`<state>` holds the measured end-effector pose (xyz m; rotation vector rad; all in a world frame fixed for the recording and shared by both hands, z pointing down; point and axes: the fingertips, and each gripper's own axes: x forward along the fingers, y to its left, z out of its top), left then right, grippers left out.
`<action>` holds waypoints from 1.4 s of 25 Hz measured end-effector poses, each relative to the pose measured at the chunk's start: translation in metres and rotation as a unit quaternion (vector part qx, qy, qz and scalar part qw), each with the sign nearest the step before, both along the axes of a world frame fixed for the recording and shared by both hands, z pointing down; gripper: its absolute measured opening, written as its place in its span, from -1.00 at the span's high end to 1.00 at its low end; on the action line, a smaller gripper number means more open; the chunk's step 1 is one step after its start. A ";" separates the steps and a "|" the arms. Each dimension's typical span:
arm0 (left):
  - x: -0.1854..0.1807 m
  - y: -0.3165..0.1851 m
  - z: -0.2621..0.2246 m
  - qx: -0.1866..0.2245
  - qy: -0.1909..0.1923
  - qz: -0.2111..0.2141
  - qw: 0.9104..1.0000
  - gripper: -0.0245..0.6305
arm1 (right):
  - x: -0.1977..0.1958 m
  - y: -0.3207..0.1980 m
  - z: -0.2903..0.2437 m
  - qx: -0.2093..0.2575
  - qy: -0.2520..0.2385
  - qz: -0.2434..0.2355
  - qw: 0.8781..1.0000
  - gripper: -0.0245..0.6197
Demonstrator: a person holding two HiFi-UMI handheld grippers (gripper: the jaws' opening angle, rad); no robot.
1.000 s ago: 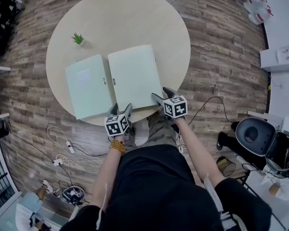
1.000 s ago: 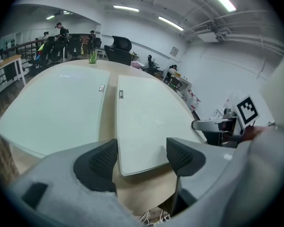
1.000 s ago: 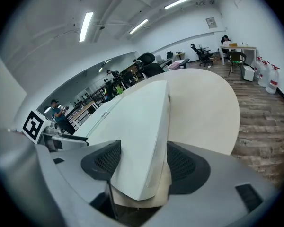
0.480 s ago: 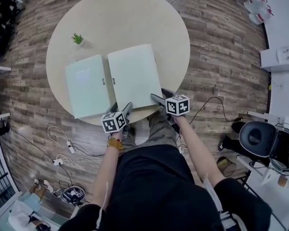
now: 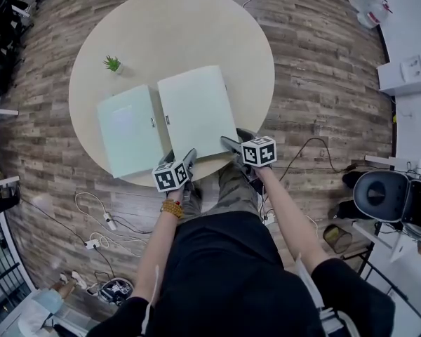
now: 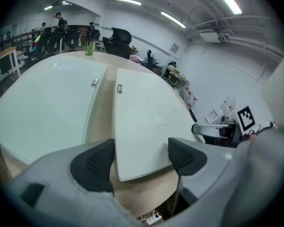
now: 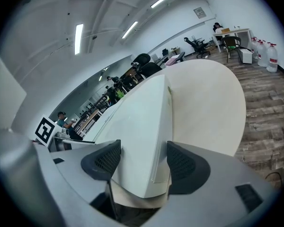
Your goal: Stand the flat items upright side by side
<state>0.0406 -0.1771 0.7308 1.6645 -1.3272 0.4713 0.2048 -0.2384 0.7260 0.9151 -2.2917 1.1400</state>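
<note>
Two pale green flat folders lie side by side on the round table [image 5: 175, 27]: the left folder [image 5: 128, 137] and the right folder [image 5: 195, 111]. My left gripper [image 5: 178, 157] is at the right folder's near-left corner. Its jaws stand wide open, with that corner [image 6: 142, 141] between the pads and not pressed. My right gripper [image 5: 234, 139] is at the near-right corner. Its jaws straddle the folder's thick edge [image 7: 158, 141], and I see no squeeze on it. Both folders lie flat.
A small potted plant [image 5: 113, 64] stands at the table's far left. The folders' near edges reach the table's rim, right above the person's legs. Cables and a power strip [image 5: 98, 234] lie on the wooden floor, and an office chair [image 5: 379, 195] stands to the right.
The left gripper has shifted slightly at the folder's near-left corner. The folders and the right gripper have stayed put.
</note>
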 end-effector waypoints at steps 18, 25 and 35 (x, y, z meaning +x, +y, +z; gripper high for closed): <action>-0.008 -0.011 -0.022 0.028 0.040 -0.055 0.997 0.03 | 0.002 -0.010 -0.026 0.043 0.012 0.000 0.999 0.06; -0.009 -0.018 -0.035 0.048 0.042 -0.055 0.996 0.04 | 0.003 -0.015 -0.040 0.055 0.006 0.005 0.998 0.07; -0.013 -0.021 -0.054 0.076 0.040 -0.047 0.995 0.04 | 0.001 -0.014 -0.061 0.084 0.001 0.006 0.996 0.09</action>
